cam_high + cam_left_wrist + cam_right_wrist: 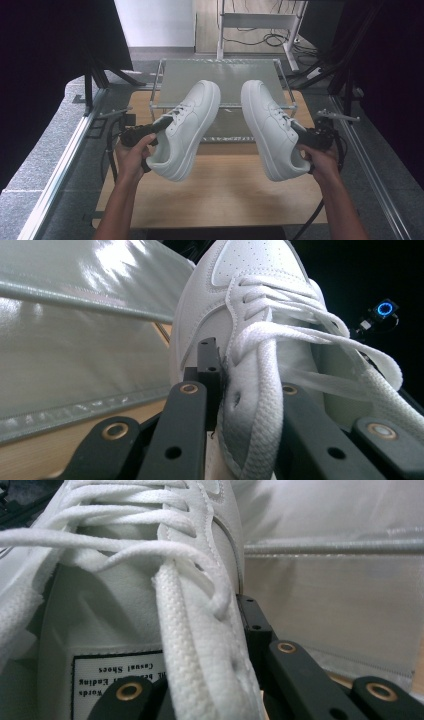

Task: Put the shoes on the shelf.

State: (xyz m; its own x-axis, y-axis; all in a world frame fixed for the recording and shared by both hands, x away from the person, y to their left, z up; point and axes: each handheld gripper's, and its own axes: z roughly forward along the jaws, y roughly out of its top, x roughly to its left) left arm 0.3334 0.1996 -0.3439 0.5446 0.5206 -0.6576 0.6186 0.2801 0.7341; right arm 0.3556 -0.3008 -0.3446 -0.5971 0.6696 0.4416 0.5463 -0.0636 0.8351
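Left gripper (161,125) is clamped on the collar of the left shoe (187,127); right gripper (300,132) is clamped on the right shoe (272,127). Both shoes hang above the wooden table (225,190), just before the clear rack (220,80). Behind the rack: grey floor (150,55), cables (270,37), a white frame (260,22).

Both forearms reaching in from below, raised over the table, left hand (134,155) wrapped around the left gripper (162,125), right hand (320,159) around the right gripper (300,132), each gripper's jaws clamped tight, tilted inward.
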